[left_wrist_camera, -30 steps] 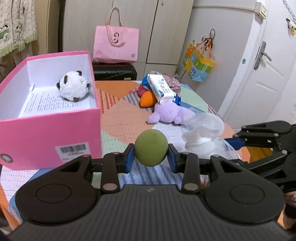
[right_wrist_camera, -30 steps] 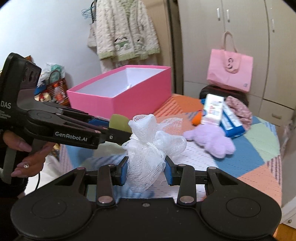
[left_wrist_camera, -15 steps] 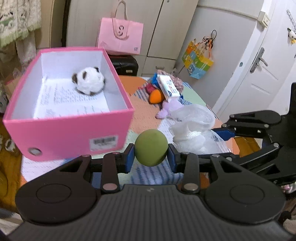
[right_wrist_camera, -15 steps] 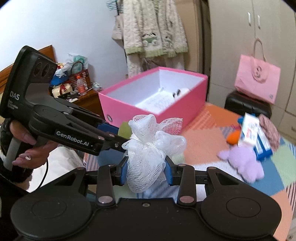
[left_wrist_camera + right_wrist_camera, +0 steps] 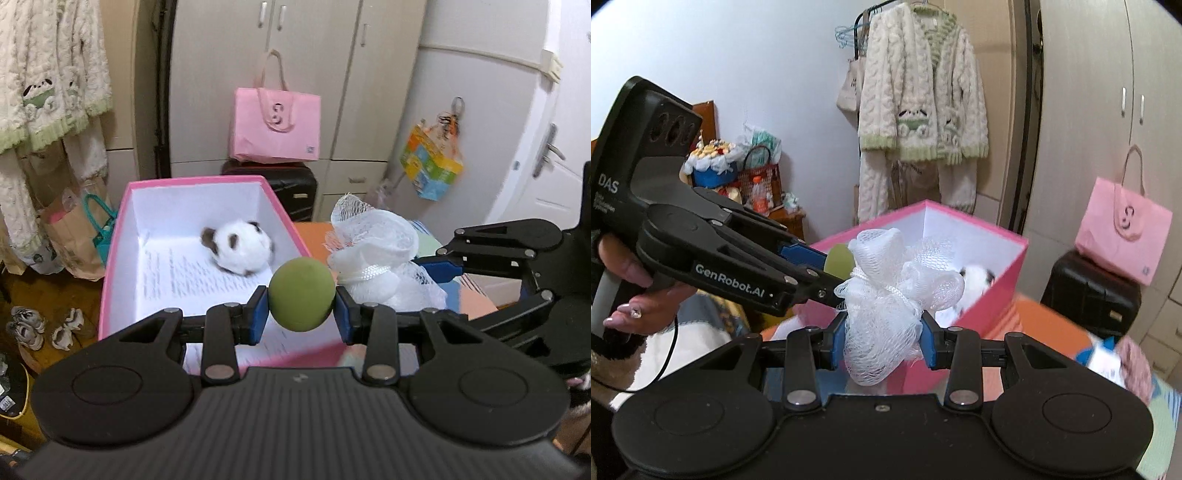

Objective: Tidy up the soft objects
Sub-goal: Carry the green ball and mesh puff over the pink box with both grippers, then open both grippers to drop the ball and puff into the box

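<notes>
Left tool (image 5: 301,303) clenches the green ball (image 5: 301,294); right tool (image 5: 883,338) clenches the mesh sponge (image 5: 886,295). Released early, either could miss the pink box (image 5: 122,221) at 11 o'clock.

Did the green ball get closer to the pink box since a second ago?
Yes. The green ball, squeezed in the left tool, was short of the pink box before; now it hangs over the box's near edge, close to the panda toy inside.

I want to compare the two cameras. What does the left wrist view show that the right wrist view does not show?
Only the left wrist view: the door, a colourful hanging bag, shoes.
Only the right wrist view: the hand holding the left gripper.
Both: pink box, panda toy, green ball, white mesh pouf, right gripper, pink bag, knitted cardigan.
</notes>
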Available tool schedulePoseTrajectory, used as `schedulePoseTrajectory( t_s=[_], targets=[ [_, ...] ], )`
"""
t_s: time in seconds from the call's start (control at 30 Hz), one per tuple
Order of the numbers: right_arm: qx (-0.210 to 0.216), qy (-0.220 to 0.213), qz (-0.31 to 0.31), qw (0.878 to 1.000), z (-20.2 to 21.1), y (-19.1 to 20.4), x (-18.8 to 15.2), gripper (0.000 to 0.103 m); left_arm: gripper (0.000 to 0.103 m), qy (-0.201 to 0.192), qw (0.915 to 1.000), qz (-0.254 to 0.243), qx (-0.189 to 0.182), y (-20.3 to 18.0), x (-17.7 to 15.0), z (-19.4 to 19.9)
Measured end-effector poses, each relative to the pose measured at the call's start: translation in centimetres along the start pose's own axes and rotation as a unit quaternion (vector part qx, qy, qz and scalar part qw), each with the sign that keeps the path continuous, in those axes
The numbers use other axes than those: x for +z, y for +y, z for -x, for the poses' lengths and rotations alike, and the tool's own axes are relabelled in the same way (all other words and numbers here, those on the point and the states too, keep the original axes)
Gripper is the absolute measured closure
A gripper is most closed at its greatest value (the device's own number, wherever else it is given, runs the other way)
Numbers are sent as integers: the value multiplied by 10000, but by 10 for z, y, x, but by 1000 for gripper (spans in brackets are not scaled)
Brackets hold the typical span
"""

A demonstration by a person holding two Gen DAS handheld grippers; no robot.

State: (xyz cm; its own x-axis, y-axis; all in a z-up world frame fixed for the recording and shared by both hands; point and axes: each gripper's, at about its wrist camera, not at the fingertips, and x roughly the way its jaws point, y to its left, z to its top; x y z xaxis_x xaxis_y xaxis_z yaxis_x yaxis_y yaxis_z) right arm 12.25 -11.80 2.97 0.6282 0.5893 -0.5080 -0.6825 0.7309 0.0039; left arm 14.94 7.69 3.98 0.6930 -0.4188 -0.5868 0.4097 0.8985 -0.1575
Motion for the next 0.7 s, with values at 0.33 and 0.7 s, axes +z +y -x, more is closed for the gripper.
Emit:
schedulePoseTrajectory(
  t_s=[0.33,0.7],
  targets=[
    [29,616,682,9958,-90,-29,34,58,67,709,9965,358,270,57,34,-78],
    [-34,2070,1355,9689,-178,-33,34,56,67,2054,9692,1346,167,108,26,-160]
  ],
)
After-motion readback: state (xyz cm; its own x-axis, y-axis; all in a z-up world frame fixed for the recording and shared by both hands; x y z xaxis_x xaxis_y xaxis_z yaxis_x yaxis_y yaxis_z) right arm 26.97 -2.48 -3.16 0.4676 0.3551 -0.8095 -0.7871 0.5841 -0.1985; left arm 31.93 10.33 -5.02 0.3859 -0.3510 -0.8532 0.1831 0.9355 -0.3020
